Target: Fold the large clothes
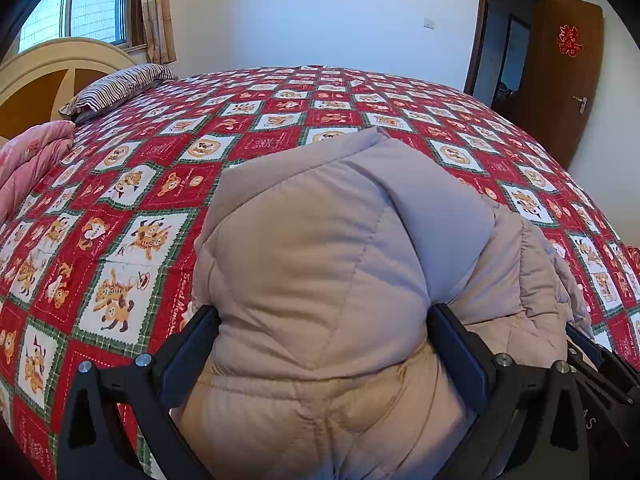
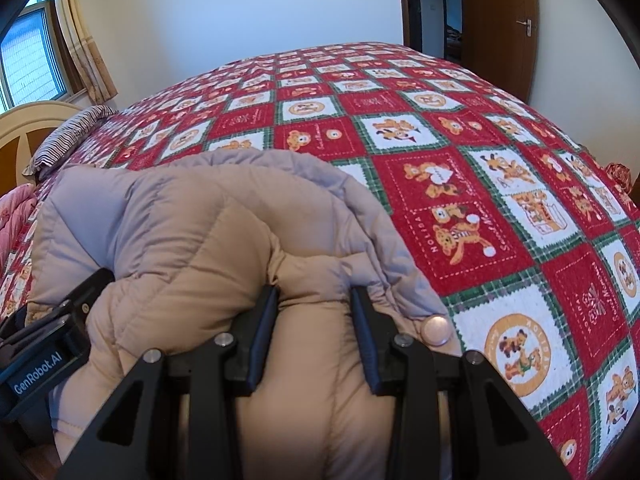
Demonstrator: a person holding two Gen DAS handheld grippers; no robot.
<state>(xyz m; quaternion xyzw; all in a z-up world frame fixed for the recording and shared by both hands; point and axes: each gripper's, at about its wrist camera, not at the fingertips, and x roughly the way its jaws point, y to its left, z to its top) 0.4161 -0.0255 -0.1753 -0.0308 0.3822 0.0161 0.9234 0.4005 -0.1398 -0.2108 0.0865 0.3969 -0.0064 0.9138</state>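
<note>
A puffy beige down jacket lies bunched on the bed, close to its near edge. My left gripper has its jaws set wide, pressing in on both sides of a thick roll of the jacket that bulges between them. My right gripper is shut on a narrower fold of the same jacket, beside a round metal snap button. Both grippers point down at a slant and sit side by side. The left gripper's body shows at the right wrist view's left edge. The jacket's underside is hidden.
A red, white and green bear-print quilt covers the bed. A striped pillow and a pink duvet lie by the headboard on the left. A brown door stands open at the far right.
</note>
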